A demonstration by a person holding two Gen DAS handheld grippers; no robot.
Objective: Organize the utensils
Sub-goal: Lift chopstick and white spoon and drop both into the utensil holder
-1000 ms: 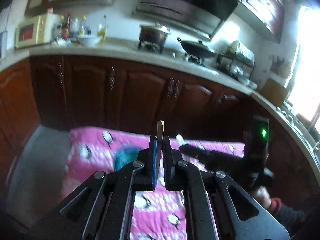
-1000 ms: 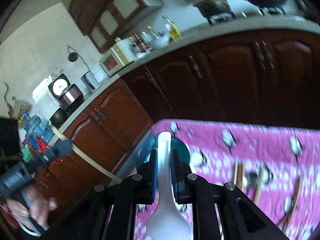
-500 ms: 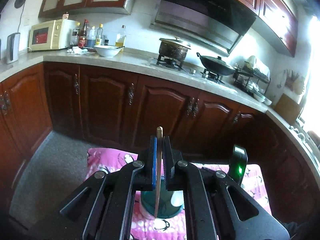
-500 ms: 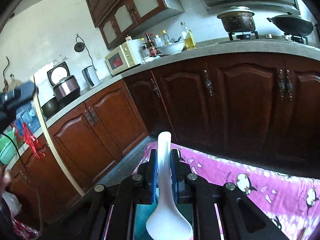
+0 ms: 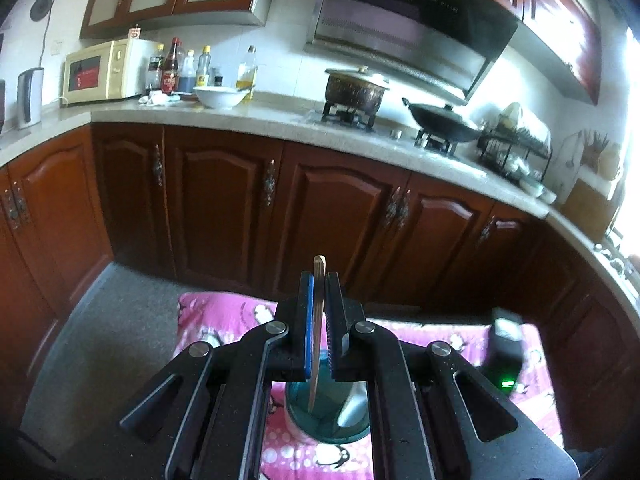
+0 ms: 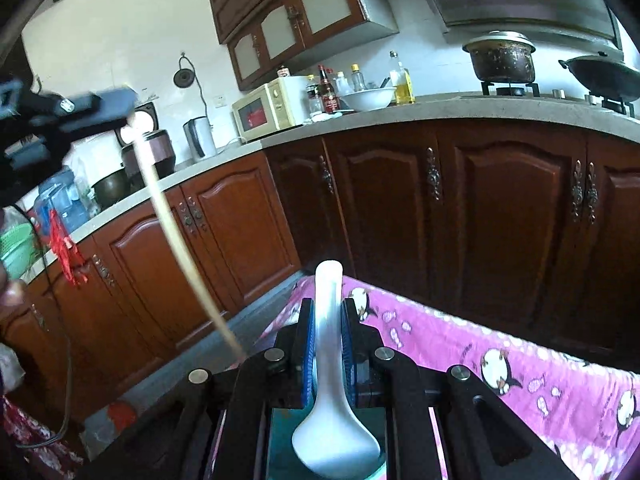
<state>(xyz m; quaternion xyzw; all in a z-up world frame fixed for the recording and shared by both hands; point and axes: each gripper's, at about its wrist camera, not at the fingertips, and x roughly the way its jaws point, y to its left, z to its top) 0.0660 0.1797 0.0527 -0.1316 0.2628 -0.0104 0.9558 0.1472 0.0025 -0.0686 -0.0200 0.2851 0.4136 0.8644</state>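
My left gripper (image 5: 319,280) is shut on a thin wooden chopstick (image 5: 318,320) held upright. Its lower end hangs inside a teal cup (image 5: 320,428) on the pink penguin tablecloth (image 5: 224,320). My right gripper (image 6: 328,308) is shut on the handle of a white spoon (image 6: 330,400). The spoon's bowl hangs low over the cup (image 6: 280,444). The left wrist view shows the spoon bowl (image 5: 354,408) in the cup beside the chopstick, with the right gripper (image 5: 505,352) at the right. In the right wrist view, the left gripper (image 6: 120,114) and chopstick (image 6: 176,240) are at the left.
Dark wooden cabinets (image 5: 224,208) stand right behind the table. The counter (image 5: 280,120) carries a microwave (image 5: 104,72), bottles, a white bowl (image 5: 219,97), a pot (image 5: 354,90) and a wok (image 5: 444,124). Grey floor (image 5: 120,312) lies left of the table.
Both grippers have come together over the teal cup and sunk toward it. The chopstick's end and the spoon's bowl now hang in the cup. Both grips are unchanged.
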